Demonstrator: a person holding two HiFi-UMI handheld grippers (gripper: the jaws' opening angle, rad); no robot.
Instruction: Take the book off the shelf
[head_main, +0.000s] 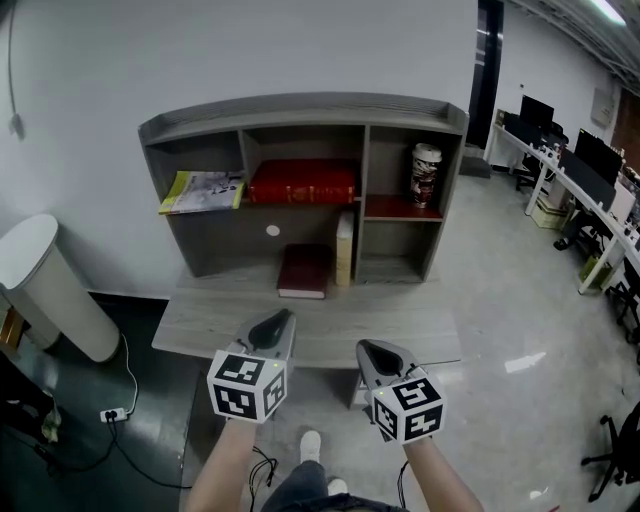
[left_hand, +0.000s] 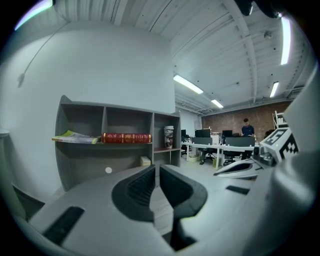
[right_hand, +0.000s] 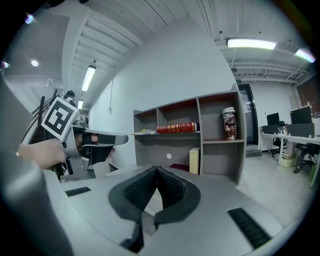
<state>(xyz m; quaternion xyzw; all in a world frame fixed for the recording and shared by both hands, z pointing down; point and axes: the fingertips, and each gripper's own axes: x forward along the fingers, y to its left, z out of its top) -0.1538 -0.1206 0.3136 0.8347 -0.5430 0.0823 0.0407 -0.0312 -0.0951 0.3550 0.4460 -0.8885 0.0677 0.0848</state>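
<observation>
Left hand-held gripper over the near edge of the table — jaws pinched together, nothing in between. Same deal with the right hand-held gripper: closed up, empty, pointed toward the shelf unit. Sitting at the back of that table, grey, with open compartments. Got the red book lying flat in the upper middle compartment, well apart from both. Left of it a magazine poking out past the shelf edge, right of it a printed can standing upright. Down below, a maroon book lying flat, half out of the lower opening — just beside a pale book standing on end.
</observation>
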